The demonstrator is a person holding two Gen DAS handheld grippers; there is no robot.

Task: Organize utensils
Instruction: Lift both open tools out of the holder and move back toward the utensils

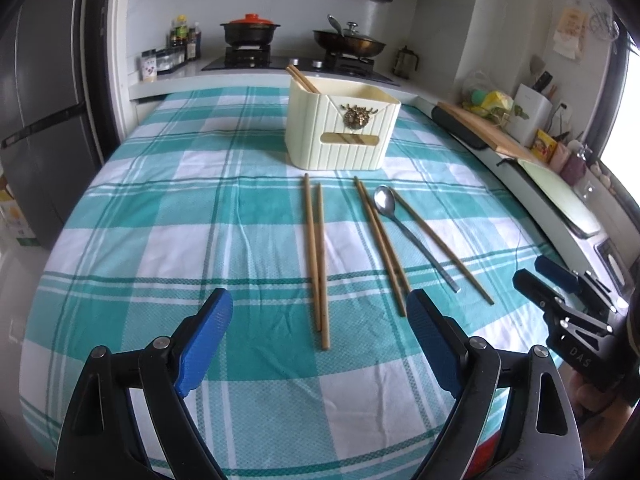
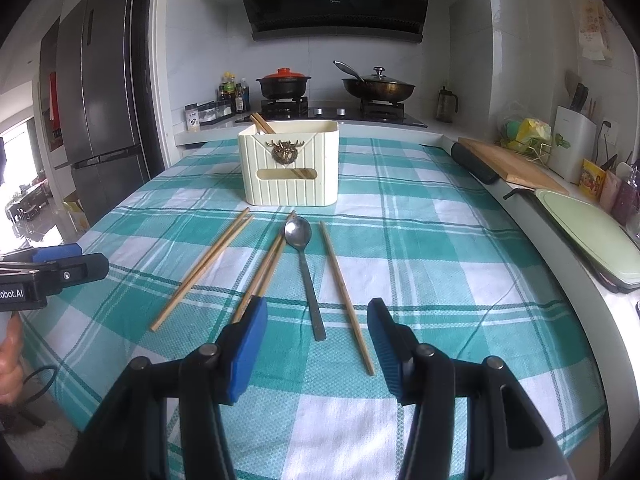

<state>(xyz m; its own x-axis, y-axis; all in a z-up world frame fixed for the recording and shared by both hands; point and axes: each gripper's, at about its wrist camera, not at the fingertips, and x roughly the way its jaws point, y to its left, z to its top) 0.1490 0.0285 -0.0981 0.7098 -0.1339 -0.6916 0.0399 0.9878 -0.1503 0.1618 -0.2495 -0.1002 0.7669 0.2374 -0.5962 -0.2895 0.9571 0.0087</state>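
Observation:
A cream utensil box (image 1: 340,128) (image 2: 290,164) stands on the checked tablecloth with a pair of chopsticks (image 1: 302,78) (image 2: 262,122) leaning in its left corner. In front of it lie a pair of wooden chopsticks (image 1: 316,256) (image 2: 204,268), a second pair (image 1: 380,244) (image 2: 262,268), a metal spoon (image 1: 404,224) (image 2: 304,264) and a single chopstick (image 1: 444,246) (image 2: 346,296). My left gripper (image 1: 320,324) is open and empty above the near ends of the first pair. My right gripper (image 2: 318,332) is open and empty above the spoon handle's end.
The teal and white tablecloth (image 1: 180,208) covers the table. A stove with a red-lidded pot (image 2: 284,80) and a pan (image 2: 378,88) stands behind. A cutting board (image 2: 508,164) and a green tray (image 2: 592,232) lie on the right counter. A fridge (image 2: 100,92) stands left.

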